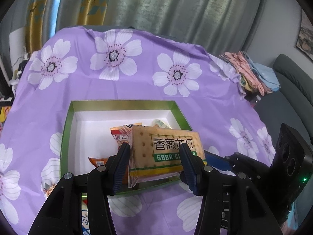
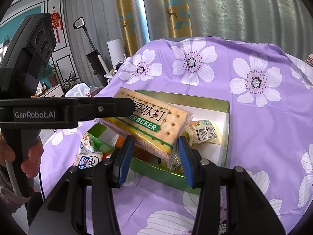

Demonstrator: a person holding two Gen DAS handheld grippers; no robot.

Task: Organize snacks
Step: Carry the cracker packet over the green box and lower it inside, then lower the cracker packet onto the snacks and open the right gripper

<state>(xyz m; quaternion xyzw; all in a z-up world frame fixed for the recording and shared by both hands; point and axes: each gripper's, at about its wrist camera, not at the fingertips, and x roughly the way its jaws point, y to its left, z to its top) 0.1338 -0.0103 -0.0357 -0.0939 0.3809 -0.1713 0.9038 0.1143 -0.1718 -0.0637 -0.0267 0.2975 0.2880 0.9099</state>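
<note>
Item: soda cracker pack (image 1: pixel 166 152), carried by us between two grippers above the green-rimmed box (image 1: pixel 121 104) on the purple flowered cloth (image 1: pixel 137 82). Leftmost entry: left gripper (image 1: pixel 154 156), jaws closed on the pack's left end, pads pressing both of its long sides. Beside it, inside the box's white floor: an orange-and-red packet (image 1: pixel 117 135) and a small orange packet (image 1: pixel 96 161), both partly under the pack. Centre entry: the pack itself, held level-ish, tilted slightly, hanging over the box's near right portion and not yet resting on anything we can see. Right entry: right gripper (image 2: pixel 155 152), jaws clamped on the pack's right end across its narrow edge. Further right in the box: a pale green-and-white packet (image 2: pixel 207 134). Outside the box, near its left corner: a blue-and-white snack bag (image 2: pixel 88 156), not yet sorted. Handling note, our judgement: we should lower both ends together, keep the pack flat, steer it toward the open white floor rather than onto the packets, and release both grips only once it is seated.
</note>
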